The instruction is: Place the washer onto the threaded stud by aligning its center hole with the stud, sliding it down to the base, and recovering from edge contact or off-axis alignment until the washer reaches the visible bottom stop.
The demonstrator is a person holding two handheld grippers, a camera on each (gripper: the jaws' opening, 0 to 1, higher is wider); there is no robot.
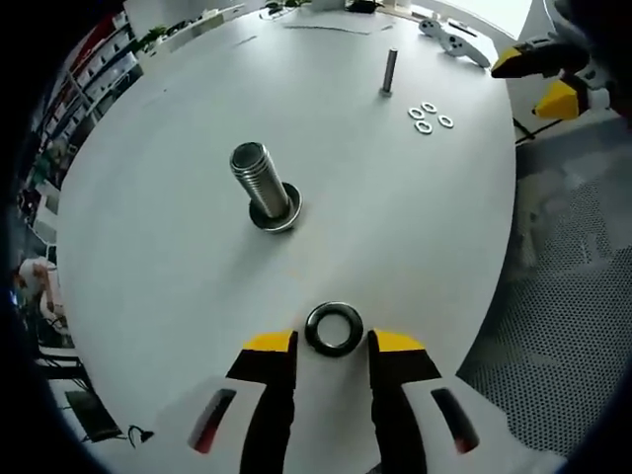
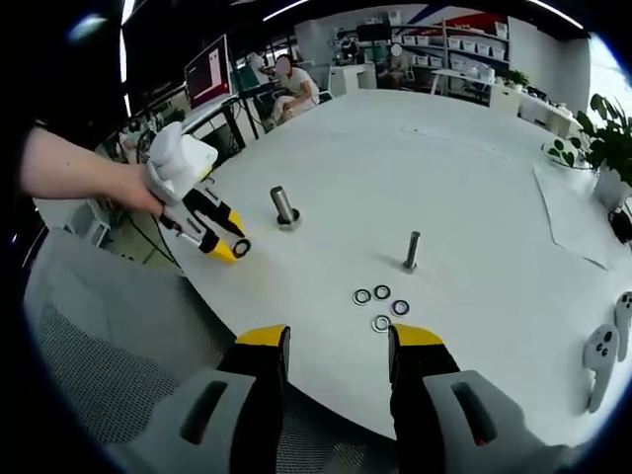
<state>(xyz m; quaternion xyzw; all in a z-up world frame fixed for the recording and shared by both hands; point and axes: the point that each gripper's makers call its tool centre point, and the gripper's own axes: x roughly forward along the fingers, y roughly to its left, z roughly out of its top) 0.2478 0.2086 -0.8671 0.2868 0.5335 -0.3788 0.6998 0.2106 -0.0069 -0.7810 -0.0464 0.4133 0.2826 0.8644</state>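
A dark ring washer [image 1: 334, 329] lies flat on the white round table [image 1: 178, 267], just ahead of my left gripper [image 1: 334, 348]. Its yellow-tipped jaws stand open on either side of the washer, with a thin gap showing on the left. The big threaded stud [image 1: 260, 178] stands upright on its base nut [image 1: 276, 213], farther ahead and slightly left. From the right gripper view, a hand holds the left gripper [image 2: 229, 242] with the washer [image 2: 240, 247] at its tips, near the big stud [image 2: 284, 206]. My right gripper [image 2: 339, 346] is open and holds nothing, near the table's edge.
A thinner stud [image 2: 411, 251] stands with several small washers [image 2: 380, 301] beside it. White controllers [image 2: 602, 351] and a paper sheet [image 2: 573, 212] lie at the right. Grey mesh [image 1: 563, 296] lies beyond the table edge. People sit at desks in the background.
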